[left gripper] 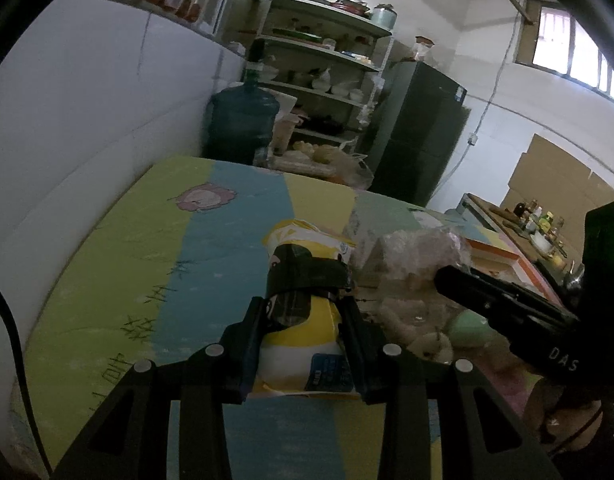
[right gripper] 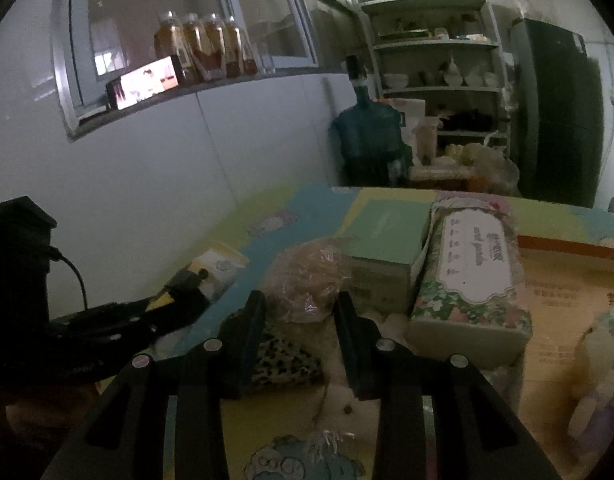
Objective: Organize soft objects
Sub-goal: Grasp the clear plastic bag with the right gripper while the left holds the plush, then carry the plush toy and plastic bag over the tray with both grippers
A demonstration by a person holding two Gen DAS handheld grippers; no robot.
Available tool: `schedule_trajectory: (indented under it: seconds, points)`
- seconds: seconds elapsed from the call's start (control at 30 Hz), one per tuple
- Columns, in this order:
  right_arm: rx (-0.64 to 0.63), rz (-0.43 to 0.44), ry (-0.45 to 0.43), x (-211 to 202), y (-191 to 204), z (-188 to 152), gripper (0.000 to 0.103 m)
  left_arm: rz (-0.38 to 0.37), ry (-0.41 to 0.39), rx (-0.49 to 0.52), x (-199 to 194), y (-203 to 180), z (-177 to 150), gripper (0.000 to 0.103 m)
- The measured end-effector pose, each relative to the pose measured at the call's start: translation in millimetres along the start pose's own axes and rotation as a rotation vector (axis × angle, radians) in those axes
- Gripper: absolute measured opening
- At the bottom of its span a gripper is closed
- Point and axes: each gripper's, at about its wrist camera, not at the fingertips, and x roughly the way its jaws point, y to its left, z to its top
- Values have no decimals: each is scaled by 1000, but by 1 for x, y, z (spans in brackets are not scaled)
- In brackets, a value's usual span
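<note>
The left gripper (left gripper: 303, 320) pinches a yellow and white pouch (left gripper: 303, 300) above the striped mat (left gripper: 119, 272).
The right gripper (right gripper: 301, 320) points slightly down, its 2 fingers narrowed with nothing pressed between them; a leopard-print soft thing (right gripper: 283, 358) lies just under them, a wrapped plush (right gripper: 307, 280) ahead.

White letters "DAS" stand on the black body of the right gripper (left gripper: 507, 312), seen at the right edge of the left wrist view. Dark handwritten characters run along the green and blue mat (left gripper: 119, 280) covering the surface, too skewed to read. The blue label on the yellow and white pouch (left gripper: 303, 340), the white panel on the flowered tissue pack (right gripper: 473, 276) and the print on the orange box (right gripper: 567, 292) all carry lettering too blurred to make out.
</note>
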Motion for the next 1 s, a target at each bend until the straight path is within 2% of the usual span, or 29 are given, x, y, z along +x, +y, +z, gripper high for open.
schedule_trajectory:
  seconds: [0.4, 1.0]
  points:
    - [33, -10, -59, -38, -16, -3, 36, -30, -34, 45, -9, -40, 4, 38]
    - [116, -74, -157, -109, -71, -16, 36, -61, -49, 86, 1, -114, 2, 38]
